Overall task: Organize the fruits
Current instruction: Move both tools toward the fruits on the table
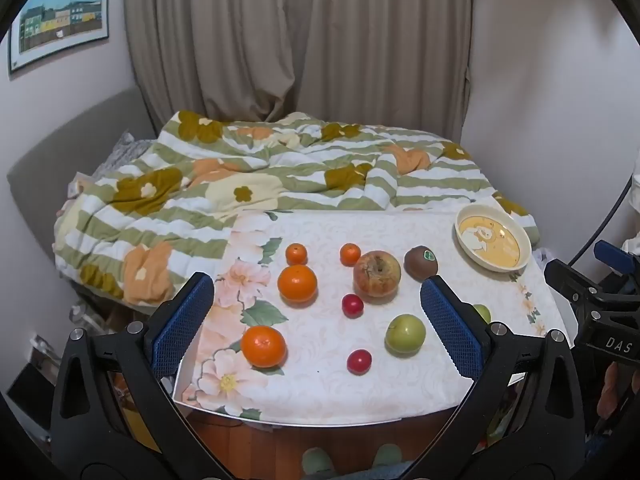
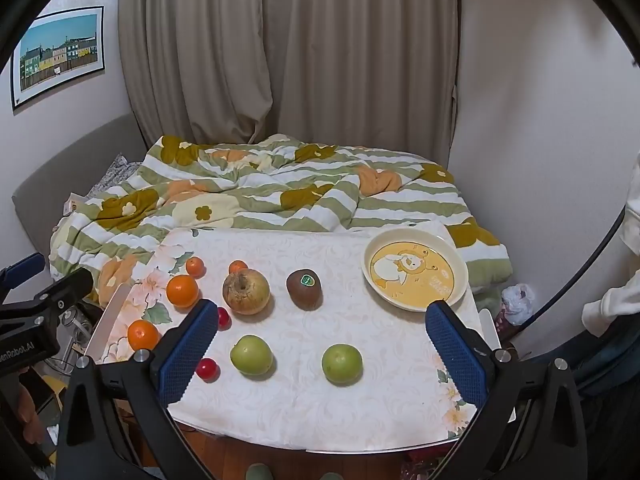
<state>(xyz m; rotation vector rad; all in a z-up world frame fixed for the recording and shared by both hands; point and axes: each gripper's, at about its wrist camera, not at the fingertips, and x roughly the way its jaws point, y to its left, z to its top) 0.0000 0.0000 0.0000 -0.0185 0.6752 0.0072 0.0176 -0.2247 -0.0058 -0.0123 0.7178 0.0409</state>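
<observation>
We hold the left gripper (image 1: 316,320) above the near edge of the worktop (image 1: 320,392), and its blue jaws are spread as wide as they go. Nothing is between them and they touch nothing. Our right gripper (image 2: 322,344) is the same: jaws spread wide, empty, up in the air.

The fruits lie loose on the flowery cloth. We use the big brown apple (image 2: 246,292) as our mark. Just right of it sits the kiwi (image 2: 304,289) with a green sticker. Far right of it, at the back corner, is the yellow bowl (image 2: 414,275) with a duck picture. Left of the apple are four oranges; the biggest orange (image 1: 297,284) is close by. In front of the apple lie two green apples (image 2: 251,355) and two little red fruits (image 1: 352,305). Behind the worktop is a bed with a striped blanket (image 1: 248,184), then curtains (image 1: 296,40).
</observation>
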